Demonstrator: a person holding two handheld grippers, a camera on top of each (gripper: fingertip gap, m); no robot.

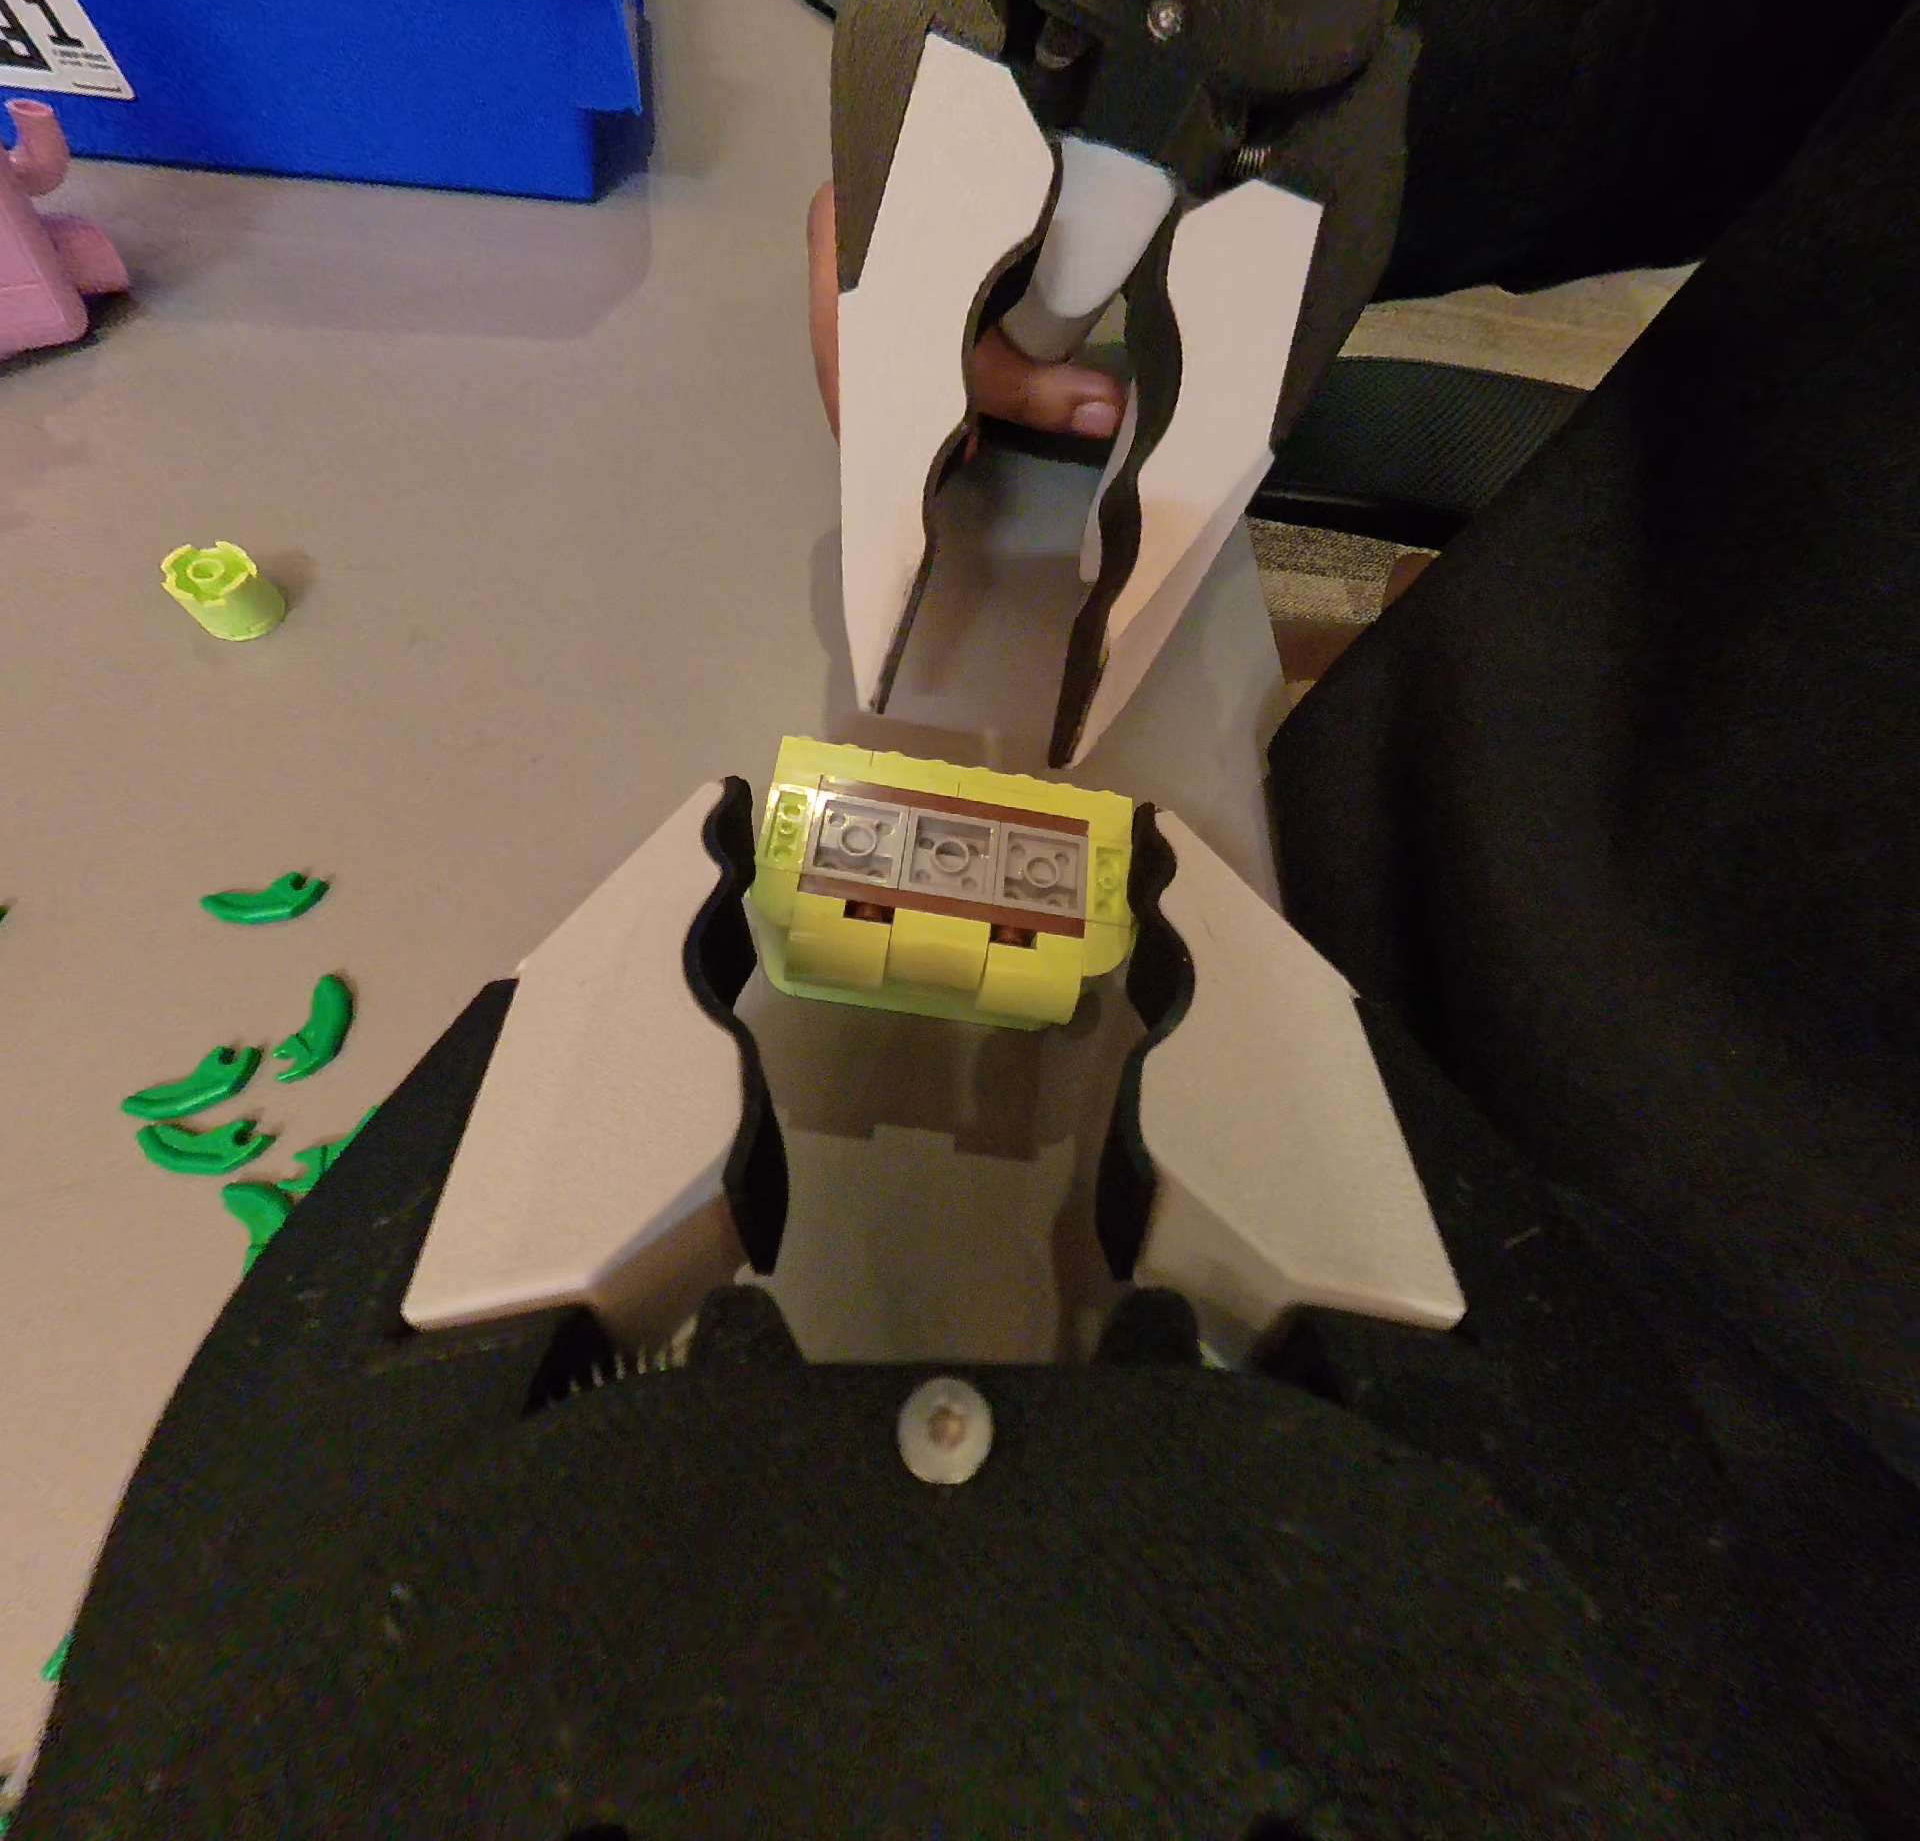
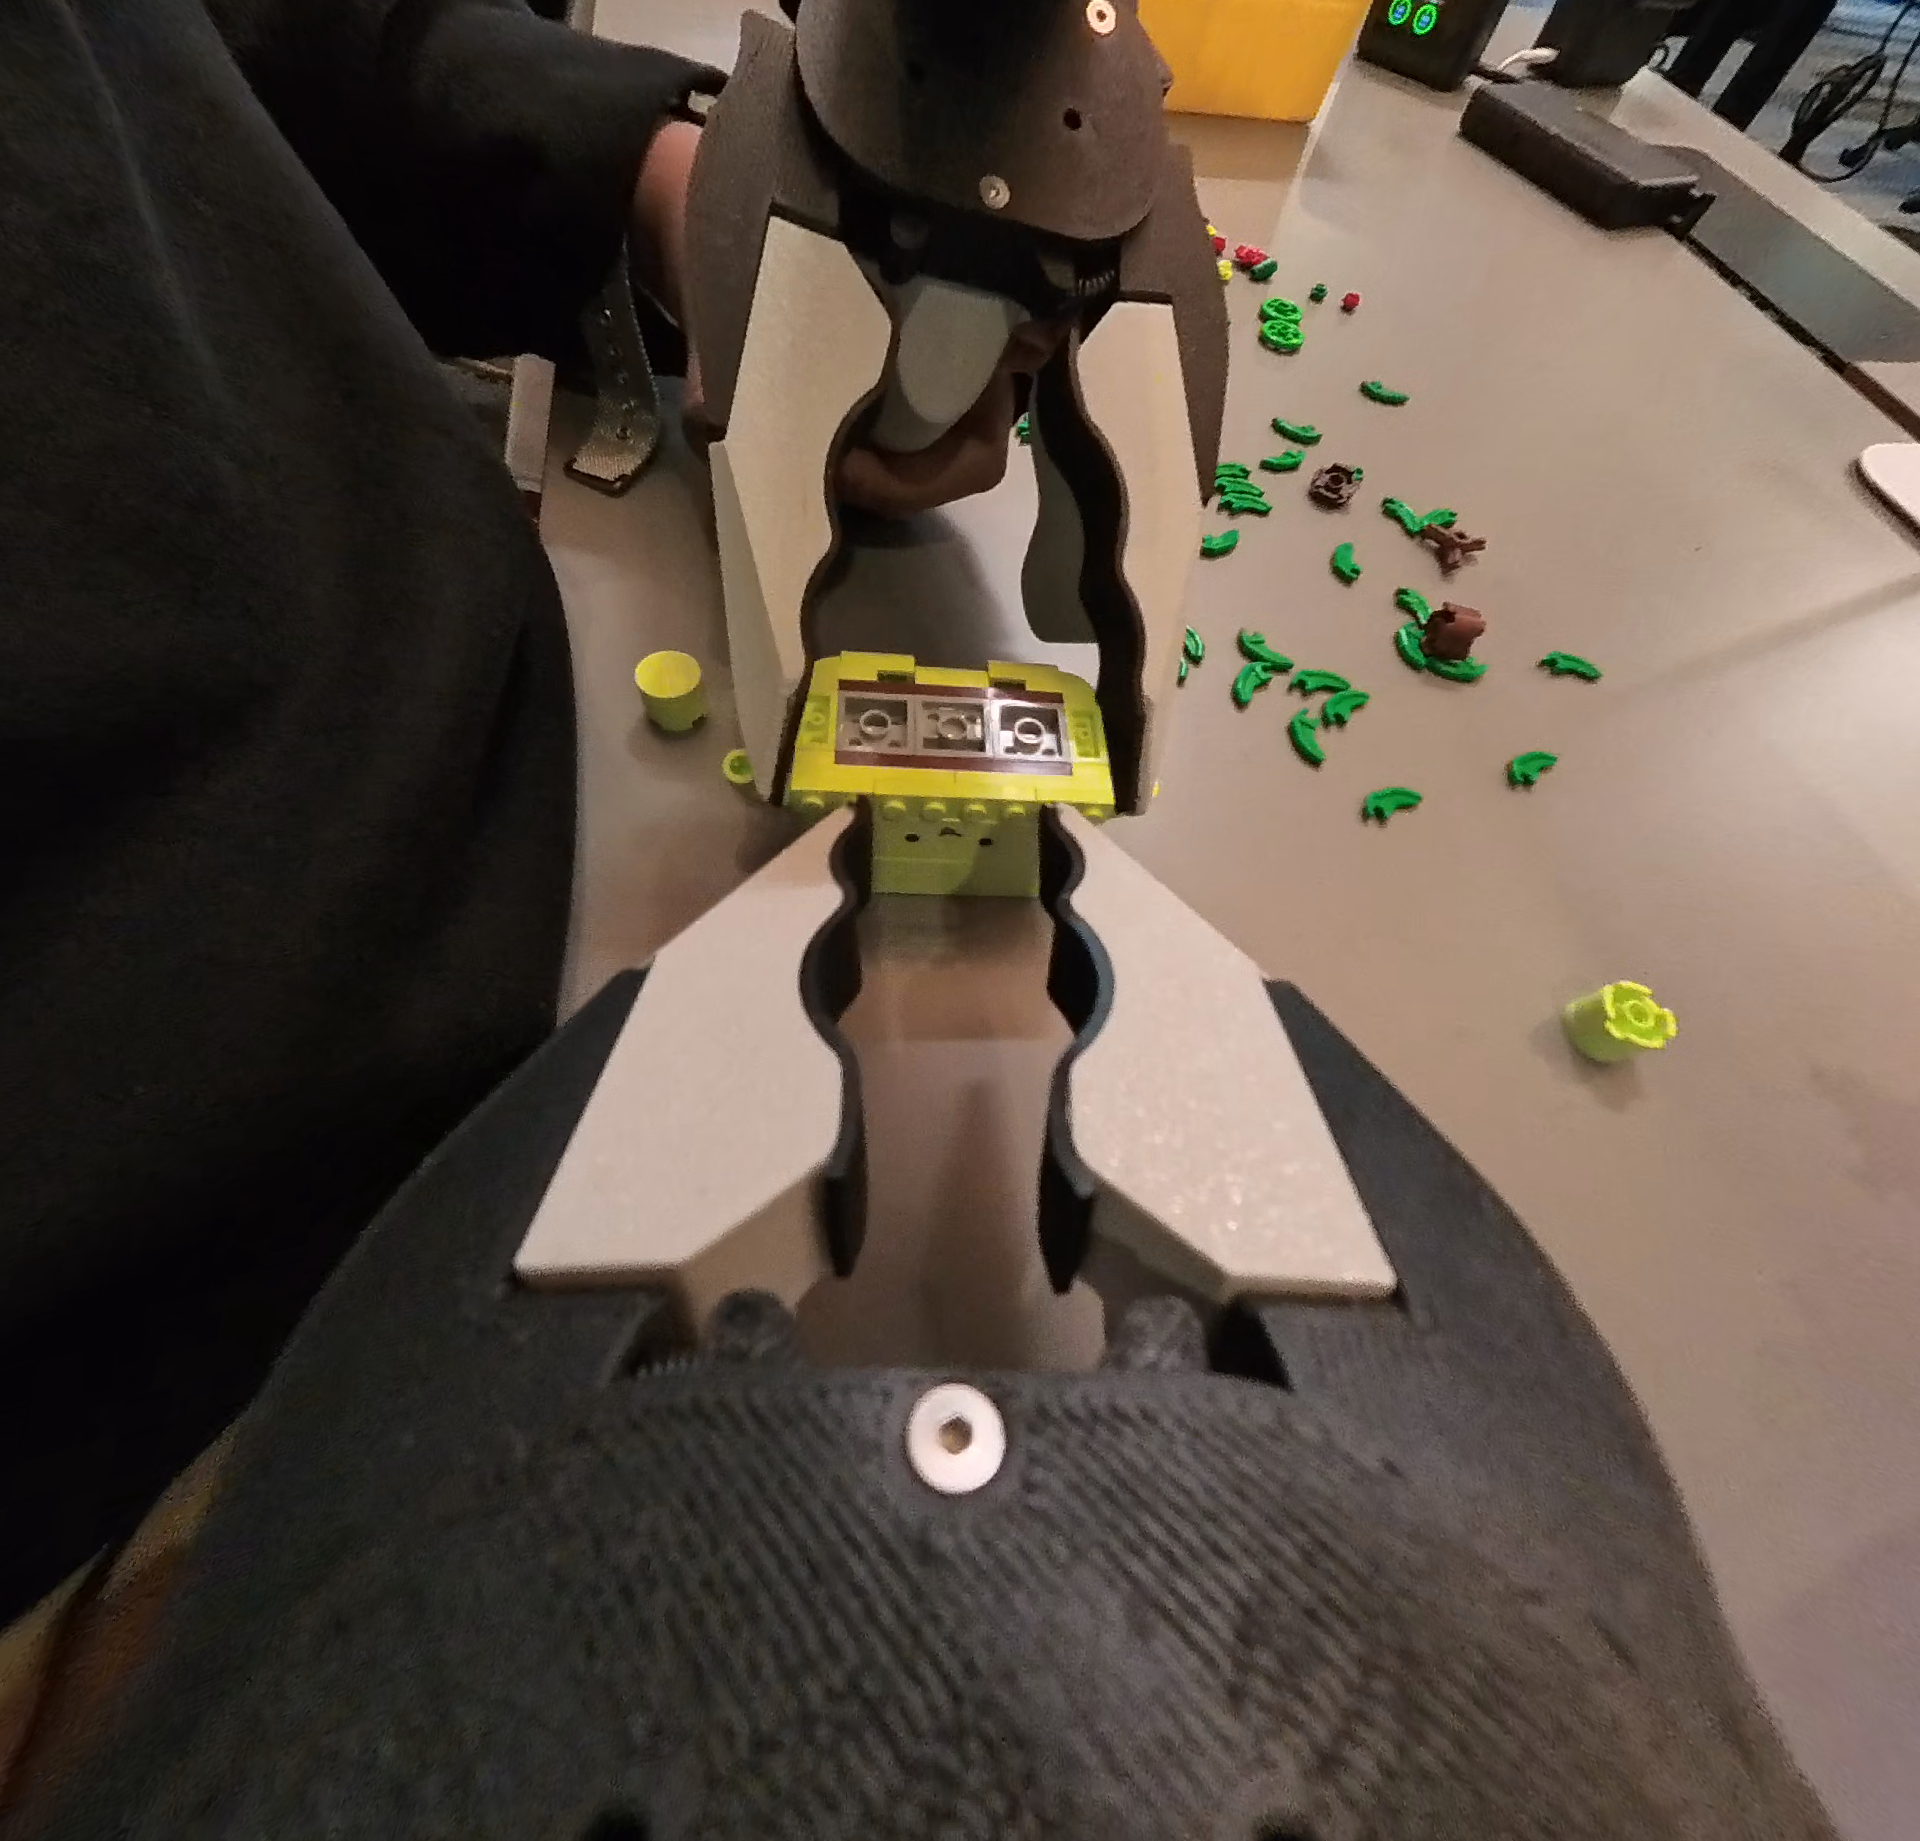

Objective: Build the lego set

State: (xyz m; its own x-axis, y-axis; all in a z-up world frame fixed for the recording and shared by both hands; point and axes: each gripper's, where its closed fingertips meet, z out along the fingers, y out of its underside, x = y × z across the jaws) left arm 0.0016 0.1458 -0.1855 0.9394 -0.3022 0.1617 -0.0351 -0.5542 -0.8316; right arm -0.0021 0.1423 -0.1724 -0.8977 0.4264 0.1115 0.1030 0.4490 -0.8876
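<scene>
Left gripper (image 1: 940, 861) pinches the lime lego block (image 1: 940, 882) by its ends, clear above the table (image 1: 520, 544). Right gripper (image 2: 951, 835) faces it, fingers spread and empty. Risk: a push from the right could twist the block loose.

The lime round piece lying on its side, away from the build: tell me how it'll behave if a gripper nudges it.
The lime round piece lies on its side on the smooth table, so it will probably roll in a curve, since it looks tapered. It looks like small hard plastic, probably light and rigid, and may skid away easily.
</scene>
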